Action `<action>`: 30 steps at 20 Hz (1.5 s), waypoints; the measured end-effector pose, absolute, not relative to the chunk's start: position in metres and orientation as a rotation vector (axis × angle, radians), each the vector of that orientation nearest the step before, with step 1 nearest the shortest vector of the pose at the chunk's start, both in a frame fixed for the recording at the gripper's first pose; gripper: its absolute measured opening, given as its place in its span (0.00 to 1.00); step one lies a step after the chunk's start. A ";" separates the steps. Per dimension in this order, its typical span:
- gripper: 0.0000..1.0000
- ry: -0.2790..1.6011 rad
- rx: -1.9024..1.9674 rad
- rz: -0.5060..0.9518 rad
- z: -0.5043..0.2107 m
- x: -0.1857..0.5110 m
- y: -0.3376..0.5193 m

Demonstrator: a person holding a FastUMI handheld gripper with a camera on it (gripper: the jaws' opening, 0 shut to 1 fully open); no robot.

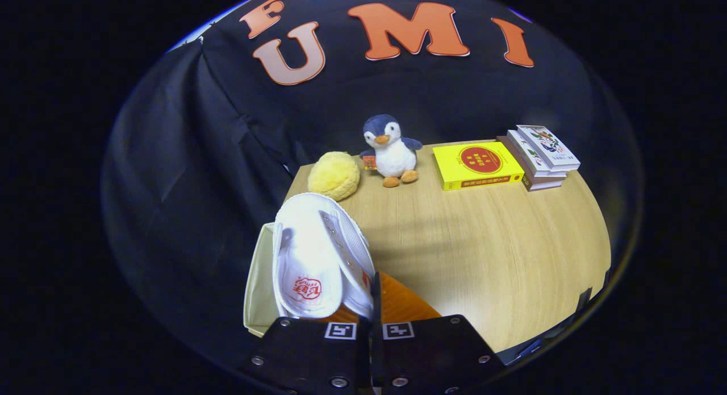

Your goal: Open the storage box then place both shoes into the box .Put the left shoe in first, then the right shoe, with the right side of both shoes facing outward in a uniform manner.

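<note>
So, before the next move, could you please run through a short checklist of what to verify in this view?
1. Grip: the claw has its fingers nearly together on the white shoe's side edge; ok.
2. Storage box open: its cream wall shows beside the shoe with no lid over it; ok.
3. Shoe over the box: it hangs above the opening, toe pointing away; ok.
4. Which shoe this is, left or right: cannot tell.
5. Shoe already seated inside the box: cannot tell.
6. Clutter: the yellow plush ball, penguin toy and books sit well beyond the box; ok.
</note>
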State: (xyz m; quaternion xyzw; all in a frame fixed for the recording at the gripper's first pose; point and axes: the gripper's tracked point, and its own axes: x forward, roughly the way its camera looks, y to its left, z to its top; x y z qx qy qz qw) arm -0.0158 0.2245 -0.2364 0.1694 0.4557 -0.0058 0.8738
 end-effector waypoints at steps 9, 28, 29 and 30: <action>0.03 1.028 0.314 -0.017 -0.265 -0.001 0.303; 0.15 1.207 0.206 -0.285 -0.360 0.002 0.318; 0.22 1.206 0.202 -0.274 -0.358 0.002 0.318; 0.22 1.200 0.191 -0.282 -0.353 0.001 0.311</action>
